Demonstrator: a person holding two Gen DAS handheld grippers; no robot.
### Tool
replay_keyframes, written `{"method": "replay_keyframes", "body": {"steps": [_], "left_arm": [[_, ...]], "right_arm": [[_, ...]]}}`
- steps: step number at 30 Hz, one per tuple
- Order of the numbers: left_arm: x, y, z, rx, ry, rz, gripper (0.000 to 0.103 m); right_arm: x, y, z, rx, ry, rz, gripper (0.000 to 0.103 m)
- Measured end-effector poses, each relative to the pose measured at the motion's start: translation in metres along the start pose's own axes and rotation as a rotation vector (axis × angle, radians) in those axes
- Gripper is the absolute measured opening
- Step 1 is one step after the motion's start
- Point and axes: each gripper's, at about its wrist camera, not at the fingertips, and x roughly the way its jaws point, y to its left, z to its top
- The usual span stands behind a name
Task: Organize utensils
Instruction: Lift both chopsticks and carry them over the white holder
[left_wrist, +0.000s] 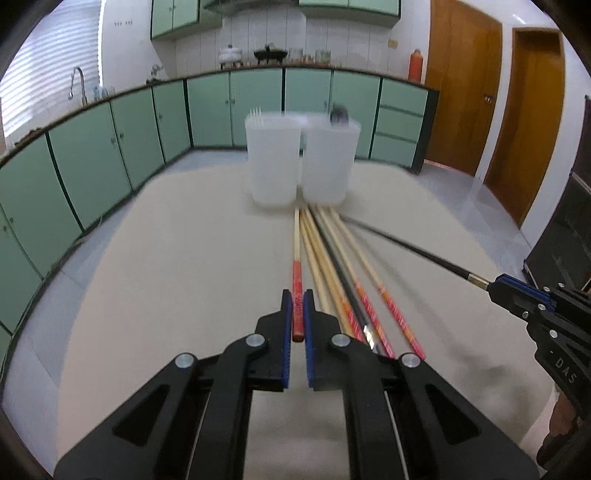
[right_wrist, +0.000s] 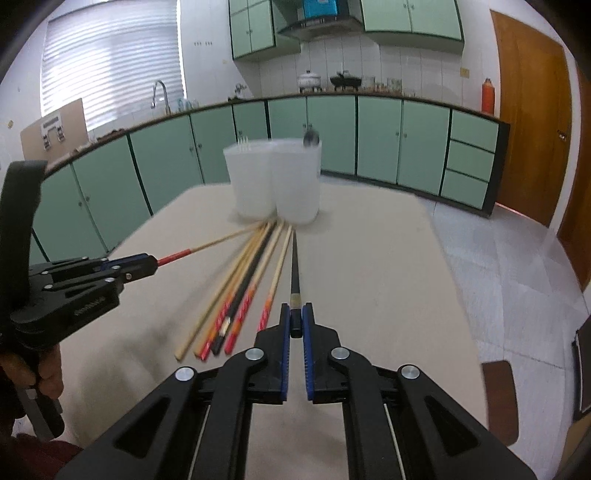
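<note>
Your left gripper (left_wrist: 297, 306) clamps a red chopstick (left_wrist: 297, 258), your right gripper (right_wrist: 295, 319) a black chopstick (right_wrist: 294, 258); more chopsticks (right_wrist: 251, 284) lie before the bins (right_wrist: 273, 181), unsorted.

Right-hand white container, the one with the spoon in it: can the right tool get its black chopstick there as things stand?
Probably yes. The right tool grips the black chopstick, whose tip already points at the right container. Only bare table lies between; the loose chopsticks sit to its left.

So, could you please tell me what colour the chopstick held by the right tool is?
Black, with a silver band near its end: the black chopstick in the right tool, seen best in the right wrist view.
</note>
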Motion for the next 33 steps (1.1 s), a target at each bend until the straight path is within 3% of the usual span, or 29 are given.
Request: {"method": "replay_keyframes", "body": {"steps": [12,19,26,33], "left_arm": [[-0.048,0.017,0.071,-0.023,-0.179,-0.034,0.005],[-0.049,0.020,0.102,-0.026,-0.194,-0.068,0.005],[-0.055,0.024,0.120,-0.026,-0.223,-0.088,0.005],[-0.069,0.023,0.141,-0.024,-0.283,-0.105,0.005]], "right_arm": [[-0.030,-0.015,0.081,0.029,-0.099,0.042,0.007],[-0.018,-0.019,0.132,0.014,-0.053,0.055,0.006],[-0.013,-0.012,0.160,-0.050,-0.047,0.081,0.006],[-0.018,-0.018,0.191,-0.051,-0.086,0.133,0.006]]}}
